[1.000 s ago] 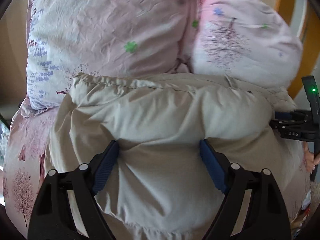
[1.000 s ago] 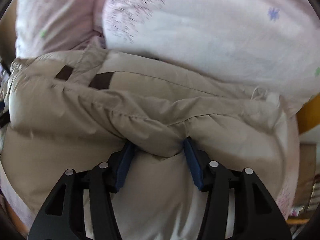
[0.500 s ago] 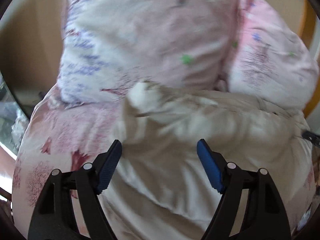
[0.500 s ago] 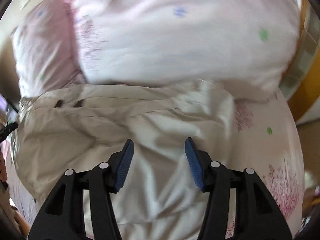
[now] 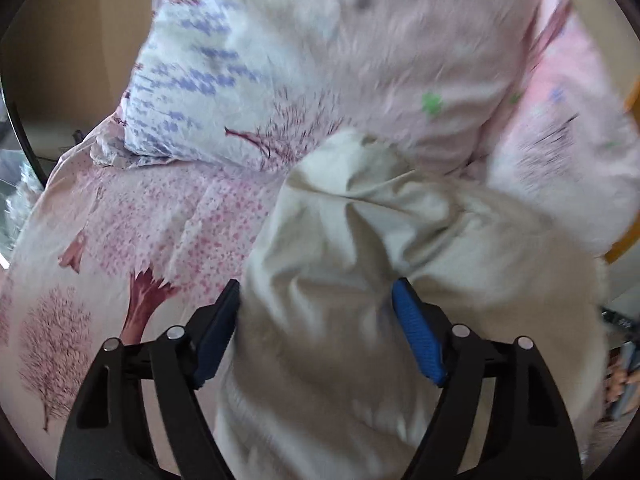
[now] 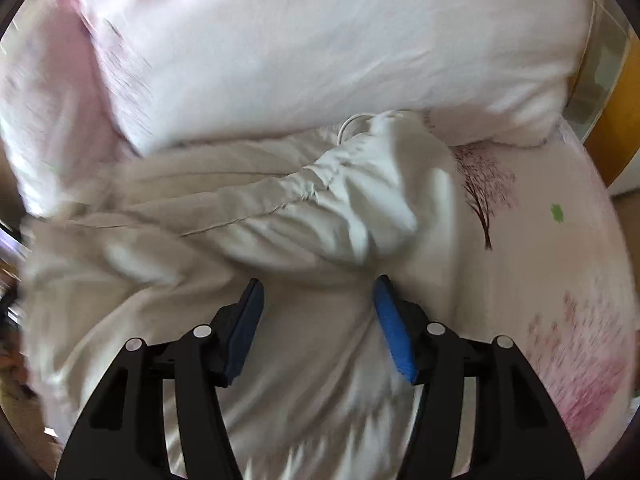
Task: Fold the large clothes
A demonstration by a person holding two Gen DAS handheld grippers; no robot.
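Pink tree-print bed (image 5: pixel 100 240) carries a beige padded coat (image 5: pixel 340 280), now bunched inward. Left gripper (image 5: pixel 316 324) straddles fabric, jaws wide; right gripper (image 6: pixel 318 320) jaws are opening over it, releasing a finished fold.

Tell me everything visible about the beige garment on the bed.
The beige garment is a large, puffy piece of matte, crumpled fabric with stitched seams and a gathered edge beside a thin white cord. It lies bunched on the pink tree-print bedsheet, its far edge against the floral pillows. Its cloth sits between the jaws of both the left hand-held gripper and the right hand-held gripper, whose jaws are opening. Motion blur hides finer detail.
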